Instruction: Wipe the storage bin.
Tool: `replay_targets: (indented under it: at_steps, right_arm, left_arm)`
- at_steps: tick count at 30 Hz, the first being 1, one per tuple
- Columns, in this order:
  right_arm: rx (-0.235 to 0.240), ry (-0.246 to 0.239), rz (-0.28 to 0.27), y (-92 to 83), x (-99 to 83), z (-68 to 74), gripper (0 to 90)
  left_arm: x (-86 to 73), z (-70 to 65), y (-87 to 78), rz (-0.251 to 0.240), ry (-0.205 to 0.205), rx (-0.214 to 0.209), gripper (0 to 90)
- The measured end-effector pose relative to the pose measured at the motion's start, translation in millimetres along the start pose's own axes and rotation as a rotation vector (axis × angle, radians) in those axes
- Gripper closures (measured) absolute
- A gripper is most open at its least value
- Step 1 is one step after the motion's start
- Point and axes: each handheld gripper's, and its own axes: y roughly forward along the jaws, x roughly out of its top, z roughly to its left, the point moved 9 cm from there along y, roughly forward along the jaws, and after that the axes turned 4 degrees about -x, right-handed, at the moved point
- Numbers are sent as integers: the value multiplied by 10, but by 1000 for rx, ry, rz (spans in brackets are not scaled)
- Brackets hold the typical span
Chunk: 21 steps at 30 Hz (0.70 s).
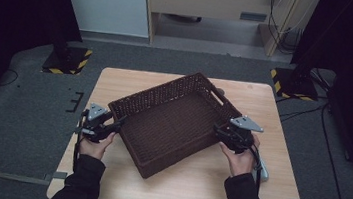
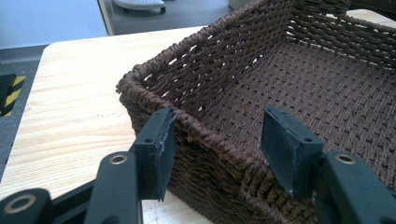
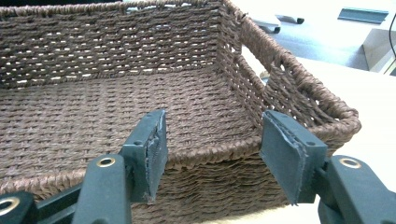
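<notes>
Wooden table (image 1: 131, 82): both claws wide open, left claw (image 2: 215, 144) and right claw (image 3: 212, 149) straddling wicker basket (image 1: 171, 124) rim.

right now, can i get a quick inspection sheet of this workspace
surface: light wooden table, bare around the basket
job's things: brown woven basket, nothing inside, sitting askew on the table
clutter: small grey object on the table by the right hand, too small to tell
grippers: left gripper open, jaws astride the basket's rim near a corner; right gripper open, jaws standing wide at the opposite rim
cables: black cable along the left forearm; loose cables on the floor at right
surroundings: grey carpet, two black stands with yellow-striped bases, wooden furniture behind
</notes>
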Motion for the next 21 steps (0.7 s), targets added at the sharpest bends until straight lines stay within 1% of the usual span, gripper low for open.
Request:
replay_targets:
  at_steps: [2,3,6,7,9,10,11,12,14,16,18,21]
  right_arm:
    - [-1,1,-9,3,-7,2,412]
    - [3,11,-10,-1,-15,3,413]
    - [17,32,-15,-8,-29,-6,415]
    - [18,30,-14,-11,-33,-6,415]
    - [14,31,-13,-21,-36,2,415]
    - [11,27,-15,-24,-37,2,415]
    - [10,27,-13,-33,-40,9,414]
    - [16,28,-13,-41,-39,16,414]
    - [21,13,-10,-55,-25,17,425]
    - [9,2,-20,-74,9,-10,433]
    - [-6,10,-38,-97,43,-65,428]
    - [-28,10,-47,-105,49,-153,417]
  left_arm:
    - [2,-18,-25,0,-1,4,438]
    - [3,-41,-43,-2,-8,-5,433]
    - [9,-146,-121,-15,2,-28,408]
    - [3,-166,-136,-19,3,-29,406]
    - [-39,-224,-129,-2,11,-34,404]
    - [-65,-244,-102,11,18,-27,404]
    - [-73,-243,-86,13,24,-9,395]
    - [-75,-232,-79,17,34,3,407]
    - [-69,-202,-63,25,24,4,421]
    - [-62,-167,-43,24,16,5,429]
    - [-57,-125,-22,26,10,14,438]
    - [-42,-42,18,28,-1,23,455]
